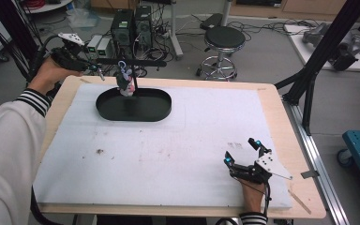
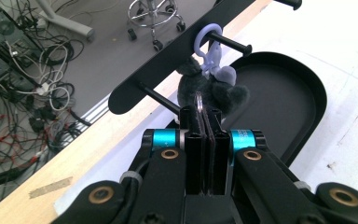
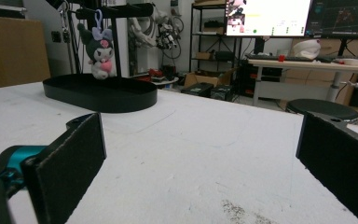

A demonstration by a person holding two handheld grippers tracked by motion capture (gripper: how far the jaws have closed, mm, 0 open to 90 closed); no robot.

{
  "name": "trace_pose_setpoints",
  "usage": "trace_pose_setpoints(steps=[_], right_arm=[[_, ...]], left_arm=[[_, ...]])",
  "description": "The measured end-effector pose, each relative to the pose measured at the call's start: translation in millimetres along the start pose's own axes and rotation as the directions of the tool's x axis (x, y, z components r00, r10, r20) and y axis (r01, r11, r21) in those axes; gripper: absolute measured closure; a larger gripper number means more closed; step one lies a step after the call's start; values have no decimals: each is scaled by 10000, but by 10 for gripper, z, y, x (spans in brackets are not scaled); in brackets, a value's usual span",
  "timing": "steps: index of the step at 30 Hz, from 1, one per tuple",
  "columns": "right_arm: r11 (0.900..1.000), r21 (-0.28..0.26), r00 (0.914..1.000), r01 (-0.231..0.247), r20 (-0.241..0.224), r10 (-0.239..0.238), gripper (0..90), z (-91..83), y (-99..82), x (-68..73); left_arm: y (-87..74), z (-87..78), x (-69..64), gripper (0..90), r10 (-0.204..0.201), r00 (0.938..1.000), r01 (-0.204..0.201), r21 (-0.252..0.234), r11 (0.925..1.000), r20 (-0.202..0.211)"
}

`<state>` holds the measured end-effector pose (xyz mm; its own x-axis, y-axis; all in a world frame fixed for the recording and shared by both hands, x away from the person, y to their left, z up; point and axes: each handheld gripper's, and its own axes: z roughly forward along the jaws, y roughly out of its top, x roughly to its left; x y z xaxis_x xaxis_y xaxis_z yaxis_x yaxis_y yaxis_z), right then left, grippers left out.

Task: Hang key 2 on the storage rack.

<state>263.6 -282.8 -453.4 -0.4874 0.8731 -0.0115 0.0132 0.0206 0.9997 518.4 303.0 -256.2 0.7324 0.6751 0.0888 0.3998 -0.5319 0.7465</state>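
Left hand-held gripper point(image 2: 204, 122), jaws pressed together, sits just behind the hanging plush keychain point(image 1: 125, 80). Right hand-held gripper point(image 1: 243, 152) rests spread on the worktop point(image 1: 178, 150).

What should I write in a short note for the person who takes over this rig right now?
Left gripper: shut on a thin ring behind the plush keychain.
Right gripper: open, holds nothing, low over the white mat at the near right.
Keychain: its purple clip is hooked on a peg of the black stand, above the oval tray.
Done: hung on the peg.
Left: probably release the ring and draw the left gripper back.
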Motion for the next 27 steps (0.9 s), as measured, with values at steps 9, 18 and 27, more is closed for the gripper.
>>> trace_pose_setpoints(steps=[9,18,27], right_arm=[[10000,3,10000,-13,-4,13,6,0,0,0],[10000,-11,10000,4,-2,-4,6,1,0,-1],[10000,1,10000,-24,2,24,6,-1,0,0]], left_arm=[[-12,12,39,879,-137,9998,139,-135,9998,151],[-22,41,86,879,-224,9996,226,-140,9996,165],[63,58,108,880,37,10000,-36,141,9999,-86]])
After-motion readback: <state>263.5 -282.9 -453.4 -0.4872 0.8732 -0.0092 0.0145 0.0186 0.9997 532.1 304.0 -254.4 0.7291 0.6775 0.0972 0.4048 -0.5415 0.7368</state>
